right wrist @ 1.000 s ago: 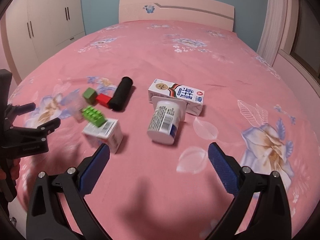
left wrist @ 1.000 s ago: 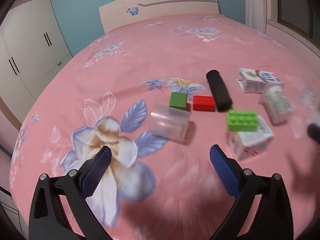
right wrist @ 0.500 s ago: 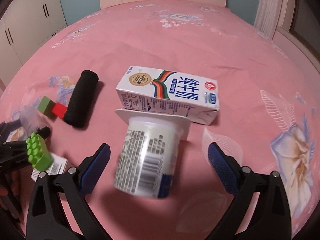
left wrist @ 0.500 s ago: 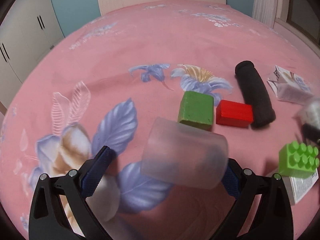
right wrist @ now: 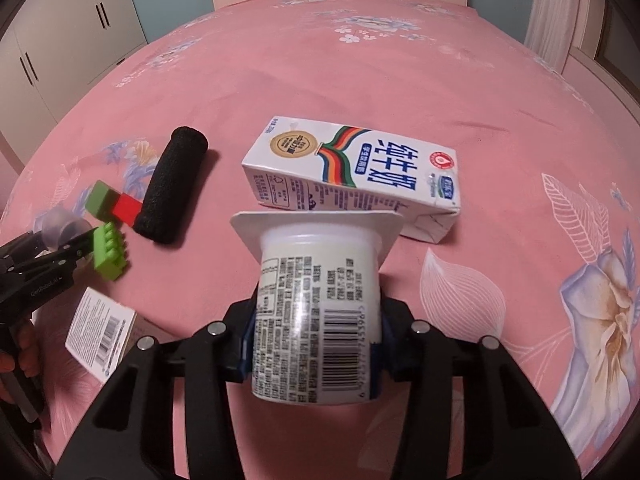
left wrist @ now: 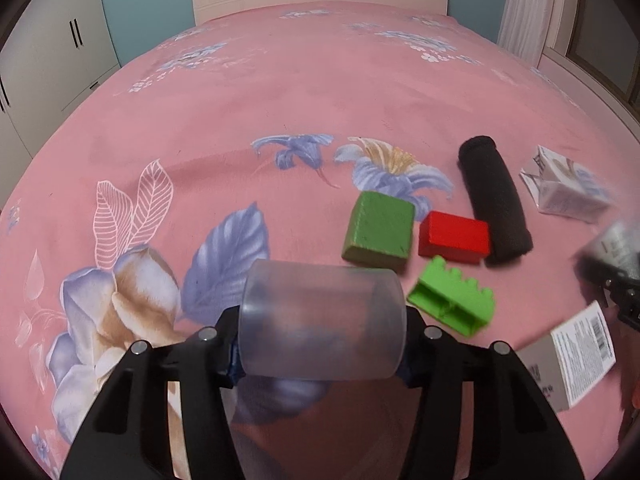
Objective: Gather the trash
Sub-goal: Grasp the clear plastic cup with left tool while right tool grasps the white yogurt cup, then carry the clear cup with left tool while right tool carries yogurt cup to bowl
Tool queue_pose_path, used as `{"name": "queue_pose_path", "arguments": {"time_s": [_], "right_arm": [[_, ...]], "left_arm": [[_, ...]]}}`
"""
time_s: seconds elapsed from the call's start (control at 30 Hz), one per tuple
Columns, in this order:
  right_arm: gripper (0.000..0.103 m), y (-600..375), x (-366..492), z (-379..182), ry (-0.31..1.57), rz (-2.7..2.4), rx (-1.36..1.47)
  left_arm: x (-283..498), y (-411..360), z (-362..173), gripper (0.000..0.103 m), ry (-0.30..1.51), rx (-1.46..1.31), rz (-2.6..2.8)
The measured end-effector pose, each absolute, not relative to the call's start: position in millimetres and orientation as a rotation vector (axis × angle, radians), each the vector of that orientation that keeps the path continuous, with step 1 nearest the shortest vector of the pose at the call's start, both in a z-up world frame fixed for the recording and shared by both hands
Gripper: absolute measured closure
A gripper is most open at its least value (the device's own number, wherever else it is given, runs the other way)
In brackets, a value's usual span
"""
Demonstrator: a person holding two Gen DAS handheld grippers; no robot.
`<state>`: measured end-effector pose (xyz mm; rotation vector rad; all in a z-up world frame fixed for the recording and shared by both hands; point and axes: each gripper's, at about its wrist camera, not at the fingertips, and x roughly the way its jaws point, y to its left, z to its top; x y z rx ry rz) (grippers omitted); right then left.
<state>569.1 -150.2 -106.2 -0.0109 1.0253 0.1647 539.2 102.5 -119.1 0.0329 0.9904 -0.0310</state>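
My left gripper (left wrist: 320, 354) is shut on a clear plastic cup (left wrist: 322, 318) lying sideways between its jaws on the pink bedspread. My right gripper (right wrist: 316, 338) is shut on a white yogurt cup (right wrist: 318, 316) with a barcode, its lid flange toward a white milk carton (right wrist: 360, 184) lying just beyond it. A small white carton (right wrist: 100, 332) lies at the left, and also shows in the left wrist view (left wrist: 572, 364). The left gripper with the clear cup shows at the left edge of the right wrist view (right wrist: 44, 256).
A green block (left wrist: 380, 230), a red block (left wrist: 454, 236), a black foam roll (left wrist: 494, 204) and a green toy brick (left wrist: 452, 300) lie on the bed (left wrist: 320, 92). Wardrobes stand to the left, the headboard at the back.
Both grippers moved forward and closed: the left onto the clear cup, the right onto the yogurt cup. The green toy brick came off the small carton and lies on the bed.
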Motion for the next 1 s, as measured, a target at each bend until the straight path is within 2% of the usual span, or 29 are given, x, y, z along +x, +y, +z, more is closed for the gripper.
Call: {"name": "queue_pose_path", "arguments": {"time_s": [0.27, 1.0], "right_arm": [[0.055, -154, 546, -78, 0.995, 0.168, -0.016], [0.055, -158, 391, 99, 0.758, 0.242, -0.130]], "left_arm": [[513, 99, -90, 0.046, 0.972, 0.049, -0.018], [361, 57, 94, 0.046, 0.732, 0.144, -0.015]]}}
